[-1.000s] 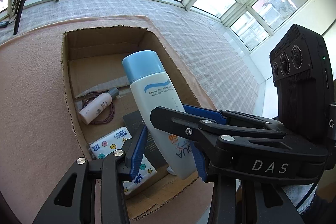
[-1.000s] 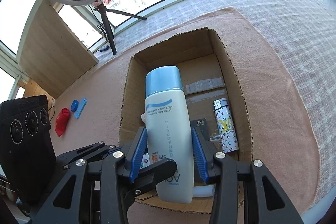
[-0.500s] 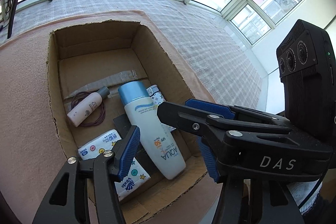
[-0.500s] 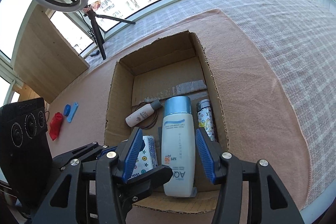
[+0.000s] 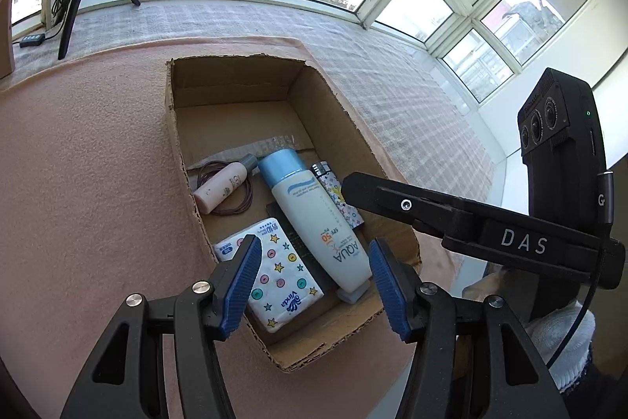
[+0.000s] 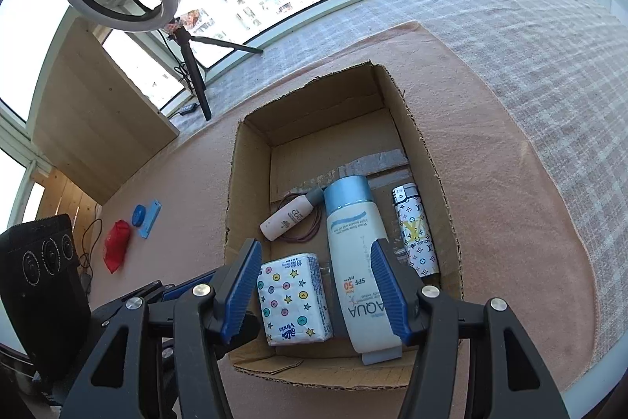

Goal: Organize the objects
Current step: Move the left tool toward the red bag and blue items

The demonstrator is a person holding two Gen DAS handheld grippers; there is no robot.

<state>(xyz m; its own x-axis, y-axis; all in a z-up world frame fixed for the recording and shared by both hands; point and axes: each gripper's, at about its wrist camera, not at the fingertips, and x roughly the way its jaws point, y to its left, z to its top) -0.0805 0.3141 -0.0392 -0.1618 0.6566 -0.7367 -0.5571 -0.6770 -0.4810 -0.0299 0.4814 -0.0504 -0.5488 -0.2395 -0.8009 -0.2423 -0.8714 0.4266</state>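
so the sunscreen bottle [image 6: 355, 258] is lying flat in the cardboard box [image 6: 431, 160] now, cap toward the far wall, and the right gripper [image 6: 316, 285] hangs above its lower half with the jaws spread wide and nothing in them; left gripper [image 5: 314, 285] is the same, wide open and empty over the near end of the box; my take is the step in hand is backing out clean, so lift straight up and don't clip the near wall or nudge the tissue pack [image 6: 292, 299] just beside the bottle; then go for the red thing [image 6: 116, 249] and blue bits [image 6: 145, 218] left out on the pink mat [image 6: 530, 242]; bottle itself is white, pale blue cap, AQUA and SPF 50 printed near its base; it sits between the tissues and the patterned lighter [image 6: 415, 234]
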